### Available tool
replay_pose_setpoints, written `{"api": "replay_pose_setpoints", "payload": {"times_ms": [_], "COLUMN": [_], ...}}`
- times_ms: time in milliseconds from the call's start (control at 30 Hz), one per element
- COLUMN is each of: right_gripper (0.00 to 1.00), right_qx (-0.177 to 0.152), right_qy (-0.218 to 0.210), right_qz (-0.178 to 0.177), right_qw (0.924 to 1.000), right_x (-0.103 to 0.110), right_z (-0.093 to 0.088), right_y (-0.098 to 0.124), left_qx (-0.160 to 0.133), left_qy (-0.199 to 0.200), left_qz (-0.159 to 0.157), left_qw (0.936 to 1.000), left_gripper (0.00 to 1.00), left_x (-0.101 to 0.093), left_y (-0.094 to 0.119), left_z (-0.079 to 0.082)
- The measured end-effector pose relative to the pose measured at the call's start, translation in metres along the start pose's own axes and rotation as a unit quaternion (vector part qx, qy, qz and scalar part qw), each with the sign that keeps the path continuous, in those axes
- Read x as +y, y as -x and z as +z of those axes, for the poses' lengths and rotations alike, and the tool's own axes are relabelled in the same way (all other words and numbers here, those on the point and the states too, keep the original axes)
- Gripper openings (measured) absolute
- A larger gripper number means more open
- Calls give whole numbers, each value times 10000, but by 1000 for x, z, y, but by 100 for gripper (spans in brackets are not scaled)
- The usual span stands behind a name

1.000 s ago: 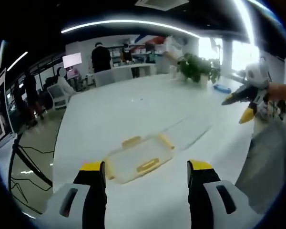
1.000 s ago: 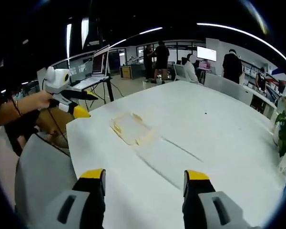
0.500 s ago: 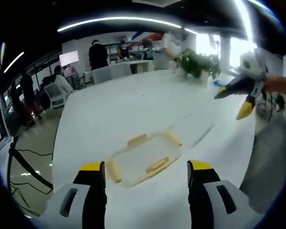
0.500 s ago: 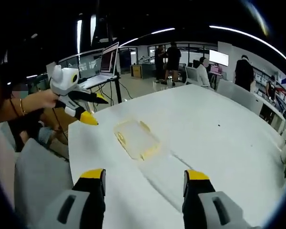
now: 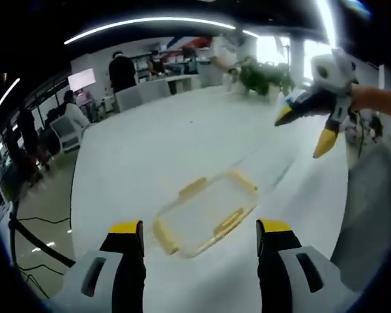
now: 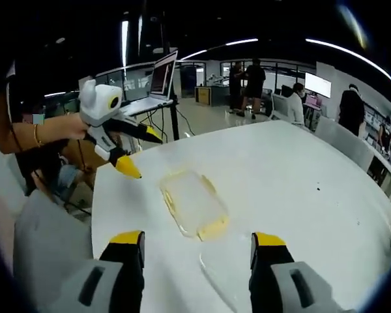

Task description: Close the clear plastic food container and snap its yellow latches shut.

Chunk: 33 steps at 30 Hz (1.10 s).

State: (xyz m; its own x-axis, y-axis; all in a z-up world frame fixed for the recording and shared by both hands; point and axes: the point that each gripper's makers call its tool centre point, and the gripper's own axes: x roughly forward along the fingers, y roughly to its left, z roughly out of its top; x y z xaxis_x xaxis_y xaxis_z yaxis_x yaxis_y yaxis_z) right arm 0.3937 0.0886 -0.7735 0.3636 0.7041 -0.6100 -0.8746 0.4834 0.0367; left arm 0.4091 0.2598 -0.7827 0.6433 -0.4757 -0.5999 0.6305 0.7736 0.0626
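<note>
Clear glossy plastic container [image 5: 205, 214] on smooth white table [image 5: 156, 150].

1. The container [image 5: 207, 214] lies flat on the table [image 5: 150, 150], near the table's edge
2. In the left gripper view it lies between and ahead of the left gripper [image 5: 200, 238], whose jaws stand apart
3. The right gripper [image 5: 304, 127] hangs above the table, right of the container, not touching it
4. In the right gripper view the container [image 6: 192, 204] lies ahead of the right gripper [image 6: 199, 246]; the left gripper [image 6: 140, 151] hangs left of it
5. A plant [image 5: 266, 75] stands at the table's far end
</note>
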Motion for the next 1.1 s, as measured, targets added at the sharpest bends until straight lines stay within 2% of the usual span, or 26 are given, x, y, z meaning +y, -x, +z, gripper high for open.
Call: {"api": "replay_pose_setpoints", "payload": {"times_ms": [133,267,400,600,733,933,1100], "right_gripper": [65,64,65,65,66,71,72], "right_qx": [28,-78,40,365,356,584,921], "right_qy": [91,-50,89,399,418,449,562], "right_qz": [116,260,414,474,596,817,952], "right_qw": [9999,9996,9991,9974,9967,9939,9896], "right_x": [-1,-2,-1,-5,-5,0,-1], "right_z": [4,13,16,17,25,19,8], "right_y": [-10,-20,-34,-55,-72,-88,-98], "left_qx": [119,264,510,580,610,760,971], "left_qy": [-148,-333,-654,-785,-847,-1099,-1433], "left_qz": [-71,-169,-315,-447,-539,-744,-880], "left_qw": [9998,9990,9961,9942,9931,9882,9810], "left_gripper": [68,69,69,68,68,68,69], "left_x": [4,3,5,10,10,10,13], "left_y": [-7,-15,-22,-32,-39,-46,-51], "left_z": [-3,-7,-14,-13,-12,-15,-22]}}
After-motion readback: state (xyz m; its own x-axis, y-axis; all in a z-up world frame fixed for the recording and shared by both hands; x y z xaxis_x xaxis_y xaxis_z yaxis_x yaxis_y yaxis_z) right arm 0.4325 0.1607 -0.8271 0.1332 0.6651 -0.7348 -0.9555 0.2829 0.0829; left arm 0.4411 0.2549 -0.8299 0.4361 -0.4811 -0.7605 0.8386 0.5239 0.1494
